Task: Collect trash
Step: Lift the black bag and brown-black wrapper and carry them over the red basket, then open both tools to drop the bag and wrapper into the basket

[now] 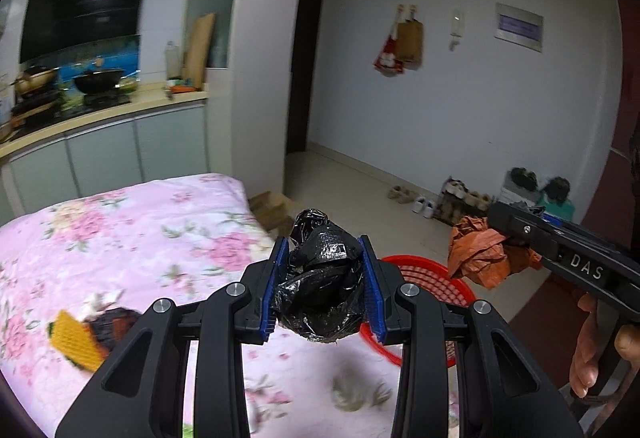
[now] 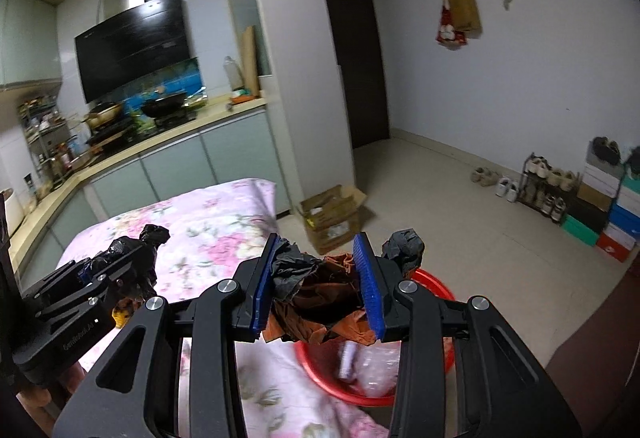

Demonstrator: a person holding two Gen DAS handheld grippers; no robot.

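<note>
Left claw [image 1: 325,288] is clenching a crumpled black bag [image 1: 320,278]; right claw [image 2: 316,288] is clenching an orange-and-black wad [image 2: 320,302], both hovering near the red basket [image 2: 436,290] beside the flowered bed [image 1: 120,230]. Risk: releasing early, light wads are likely drifting onto bedding or floor.

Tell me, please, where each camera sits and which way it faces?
Left wrist: on the left gripper, facing the red basket, clamping a black bag; the person's hand shows.
Right wrist: on the right gripper, above that basket, clamping orange wrapping.
Shared: floral cloth, basket, kitchen, each other's gripper.
</note>
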